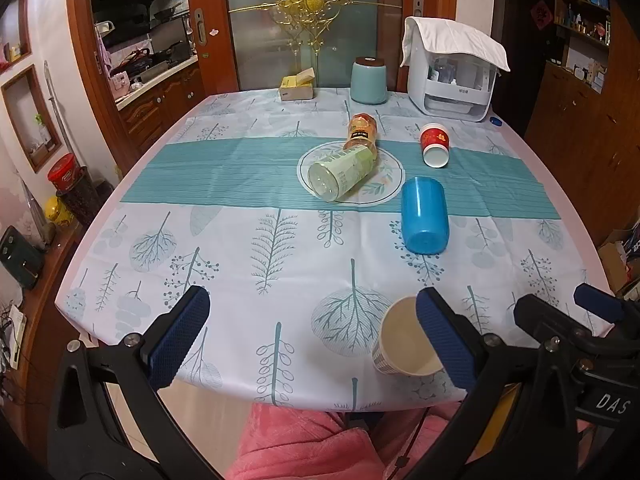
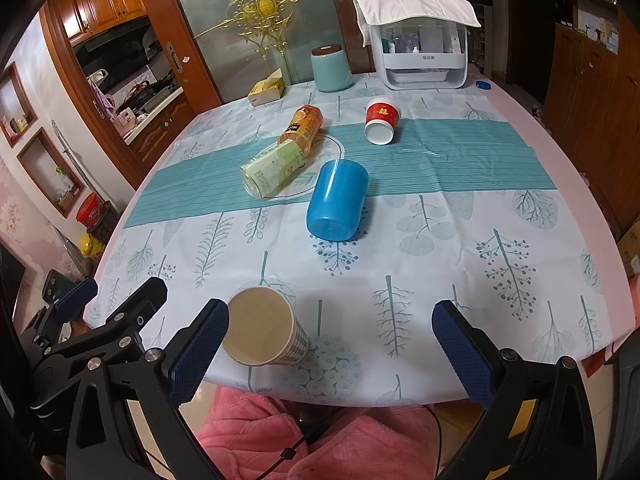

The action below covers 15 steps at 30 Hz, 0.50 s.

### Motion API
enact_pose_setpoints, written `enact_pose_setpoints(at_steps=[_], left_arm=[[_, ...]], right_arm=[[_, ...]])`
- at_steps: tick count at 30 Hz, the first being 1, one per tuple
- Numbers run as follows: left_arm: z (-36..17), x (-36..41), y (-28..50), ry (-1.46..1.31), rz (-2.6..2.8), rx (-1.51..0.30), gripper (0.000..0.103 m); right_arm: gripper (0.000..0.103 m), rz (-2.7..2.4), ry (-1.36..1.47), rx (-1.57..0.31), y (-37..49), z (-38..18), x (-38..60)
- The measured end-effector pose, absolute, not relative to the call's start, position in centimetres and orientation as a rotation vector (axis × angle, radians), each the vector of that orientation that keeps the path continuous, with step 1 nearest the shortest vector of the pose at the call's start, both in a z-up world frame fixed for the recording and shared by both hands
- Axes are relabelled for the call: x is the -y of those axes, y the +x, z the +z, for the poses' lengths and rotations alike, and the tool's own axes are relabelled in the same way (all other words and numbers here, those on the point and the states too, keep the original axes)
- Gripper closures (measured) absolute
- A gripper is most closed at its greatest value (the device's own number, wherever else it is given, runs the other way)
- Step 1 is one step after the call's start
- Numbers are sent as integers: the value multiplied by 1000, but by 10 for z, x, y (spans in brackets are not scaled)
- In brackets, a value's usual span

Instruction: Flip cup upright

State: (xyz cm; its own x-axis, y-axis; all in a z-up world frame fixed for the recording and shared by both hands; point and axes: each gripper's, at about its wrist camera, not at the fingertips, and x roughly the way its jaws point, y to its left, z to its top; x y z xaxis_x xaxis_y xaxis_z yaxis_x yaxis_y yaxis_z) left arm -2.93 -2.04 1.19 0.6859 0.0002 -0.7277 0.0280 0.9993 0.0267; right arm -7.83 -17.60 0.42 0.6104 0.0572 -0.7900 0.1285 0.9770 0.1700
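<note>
A checked paper cup (image 1: pixel 404 344) lies on its side at the table's near edge, its mouth toward me; it also shows in the right wrist view (image 2: pixel 266 326). A blue plastic cup (image 1: pixel 425 216) (image 2: pixel 336 200) lies on its side mid-table. A red paper cup (image 1: pixel 435 145) (image 2: pixel 382 120) lies on its side farther back. My left gripper (image 1: pixel 312 340) is open and empty, its right finger just right of the checked cup. My right gripper (image 2: pixel 330 354) is open and empty, its left finger beside that cup.
Two bottles, one green (image 1: pixel 342 174) and one orange (image 1: pixel 362 130), lie on a round mat mid-table. A teal canister (image 1: pixel 368 80), a tissue box (image 1: pixel 297 87) and a white appliance (image 1: pixel 452 72) under a cloth stand at the back. The table edge (image 1: pixel 280 400) is close.
</note>
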Motion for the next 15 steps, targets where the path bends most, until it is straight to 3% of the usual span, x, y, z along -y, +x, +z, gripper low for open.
enact_pose_setpoints(at_steps=[15], left_arm=[[9,18,-29,28,-25,-830,1]], right_arm=[[0,-38,224,-923,-78,1,172]])
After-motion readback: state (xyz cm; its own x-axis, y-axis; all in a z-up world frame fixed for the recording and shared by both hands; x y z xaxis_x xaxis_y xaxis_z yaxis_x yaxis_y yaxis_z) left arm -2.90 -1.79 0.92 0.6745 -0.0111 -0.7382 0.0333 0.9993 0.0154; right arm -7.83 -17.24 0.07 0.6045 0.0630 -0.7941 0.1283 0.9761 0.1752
